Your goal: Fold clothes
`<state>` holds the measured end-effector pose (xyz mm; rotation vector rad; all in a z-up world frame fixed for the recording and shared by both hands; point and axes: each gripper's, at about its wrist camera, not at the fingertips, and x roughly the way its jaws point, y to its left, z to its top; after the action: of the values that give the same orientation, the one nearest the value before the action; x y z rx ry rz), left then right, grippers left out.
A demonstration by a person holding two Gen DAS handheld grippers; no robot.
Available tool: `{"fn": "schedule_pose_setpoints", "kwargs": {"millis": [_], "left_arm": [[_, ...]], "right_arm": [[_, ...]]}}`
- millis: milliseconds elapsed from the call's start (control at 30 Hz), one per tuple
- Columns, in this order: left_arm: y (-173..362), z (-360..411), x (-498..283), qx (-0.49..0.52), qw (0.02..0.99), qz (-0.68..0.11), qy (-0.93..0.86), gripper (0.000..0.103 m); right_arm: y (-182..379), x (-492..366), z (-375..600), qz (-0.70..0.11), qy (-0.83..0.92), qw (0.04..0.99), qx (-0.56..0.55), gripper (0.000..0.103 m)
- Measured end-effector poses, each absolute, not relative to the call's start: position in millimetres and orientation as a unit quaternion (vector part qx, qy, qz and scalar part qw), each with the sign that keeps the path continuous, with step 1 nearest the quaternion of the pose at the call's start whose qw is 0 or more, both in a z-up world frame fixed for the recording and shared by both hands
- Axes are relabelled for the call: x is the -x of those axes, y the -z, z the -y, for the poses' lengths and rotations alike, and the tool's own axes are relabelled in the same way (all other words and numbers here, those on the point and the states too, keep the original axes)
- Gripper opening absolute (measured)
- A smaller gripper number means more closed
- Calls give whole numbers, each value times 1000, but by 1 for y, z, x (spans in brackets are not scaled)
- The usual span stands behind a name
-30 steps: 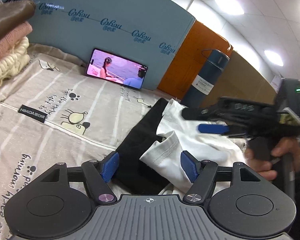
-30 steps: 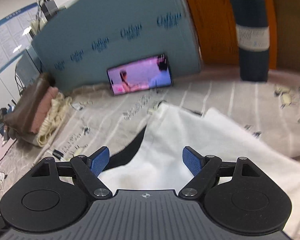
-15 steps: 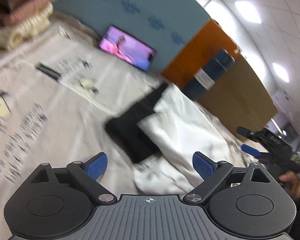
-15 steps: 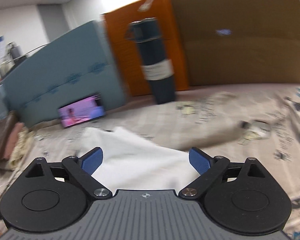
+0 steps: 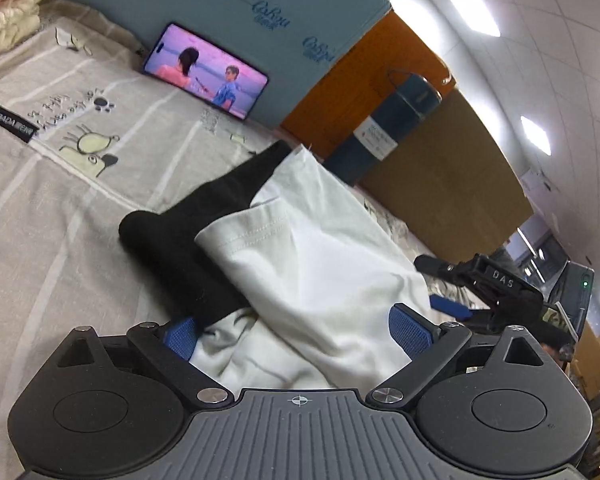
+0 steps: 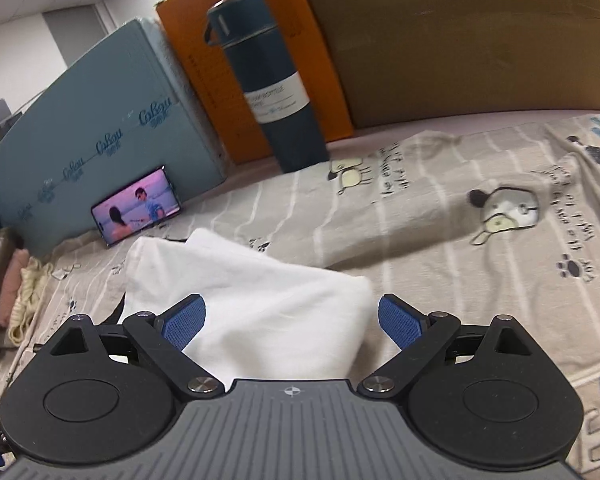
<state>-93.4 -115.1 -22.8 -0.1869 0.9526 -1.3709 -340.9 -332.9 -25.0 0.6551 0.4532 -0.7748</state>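
Both grippers sit low at the near edge of the clothes pile, jaws spread wide, nothing held. Left gripper (image 5: 296, 334) straddles the crumpled near hem where the white T-shirt (image 5: 320, 264) overlaps the black garment (image 5: 188, 248); right gripper (image 6: 290, 322) frames the shirt's rounded near-right corner. Step in hand, as I judge it: take hold of the near edge for the next fold. To do it well, each gripper should close on white fabric only; the left pad (image 5: 180, 336) is touching or just over the black cloth, so shift inward or it may pinch both garments. Grab the hem, not a loose wrinkle, and lift both sides evenly. Shirt appearance: white cotton knit, stitched sleeve hem visible, part-folded and lumpy, lying on the cartoon-print bed sheet (image 5: 80, 184) in front of the blue thermos (image 6: 268, 92) and propped phone (image 5: 206, 70). Soft, limp; will sag between grips.
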Motion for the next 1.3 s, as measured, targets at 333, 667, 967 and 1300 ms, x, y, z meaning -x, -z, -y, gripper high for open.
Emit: {"fn": "schedule_pose_setpoints", "kwargs": {"millis": [333, 667, 967, 1300], "left_arm": [[18, 128, 102, 42, 727, -386, 565, 45], [18, 130, 107, 24, 739, -369, 563, 42], [18, 130, 109, 16, 738, -357, 572, 25], [-6, 134, 118, 10, 735, -310, 603, 16]], "right_arm": [[41, 327, 339, -214, 372, 847, -315, 91], [42, 317, 327, -218, 395, 852, -265, 57], [25, 318, 315, -183, 382, 874, -237, 9], [-35, 314, 289, -114, 347, 921, -136, 6]]}}
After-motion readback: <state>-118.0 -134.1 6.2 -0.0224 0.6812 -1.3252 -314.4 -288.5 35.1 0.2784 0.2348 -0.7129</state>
